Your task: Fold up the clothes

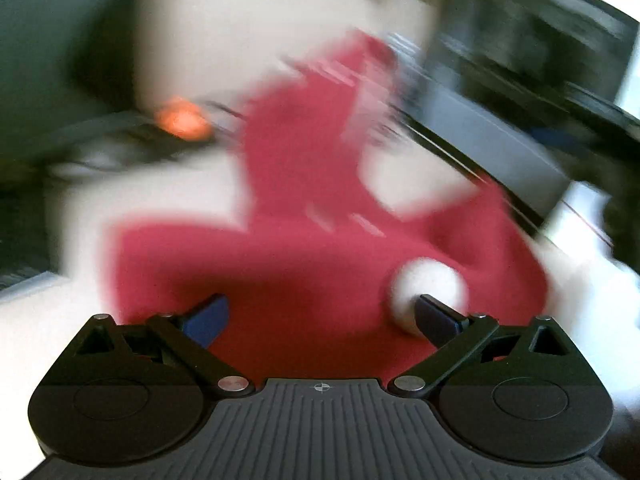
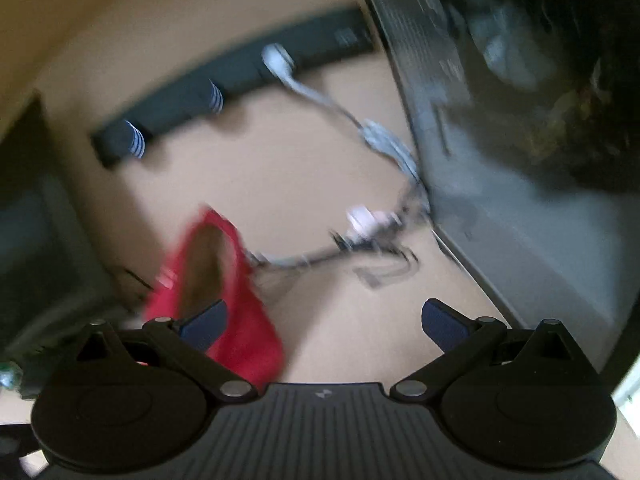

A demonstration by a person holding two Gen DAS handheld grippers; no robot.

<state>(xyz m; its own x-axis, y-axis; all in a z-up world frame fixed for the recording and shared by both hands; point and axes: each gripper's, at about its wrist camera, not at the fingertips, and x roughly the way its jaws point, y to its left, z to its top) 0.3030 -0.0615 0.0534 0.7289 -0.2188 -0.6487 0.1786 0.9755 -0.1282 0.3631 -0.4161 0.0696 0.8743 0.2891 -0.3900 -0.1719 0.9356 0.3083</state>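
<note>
both views blurring heavily with motion. in the left wrist view, showing the left gripper [image 1: 322,316] at the bottom of the frame, its blue-padded fingers [image 1: 208,320] spread wide apart and gripping nothing. lying just beyond them, filling the centre and lower middle of the frame, a red garment [image 1: 304,248] spreading over a pale surface [image 1: 200,32], with a narrower part reaching toward the upper centre and another toward the right. sitting near the right finger, a round white patch [image 1: 430,288] inside the red cloth, too smeared to identify. glowing at the left of centre, an orange blob [image 1: 184,122], also too blurred to identify.

in the right wrist view, showing the right gripper [image 2: 324,320] at the bottom, likewise standing wide open and empty. appearing at the lower left, just behind the left finger, a bunched piece of the same red garment [image 2: 240,320] on a tan surface [image 2: 280,168]. running across the upper middle, a dark strip [image 2: 240,76] with a white plug [image 2: 276,58] and a pale cable [image 2: 384,140] trailing down toward the right. rising along the right side, a grey panel [image 2: 500,208].
</note>
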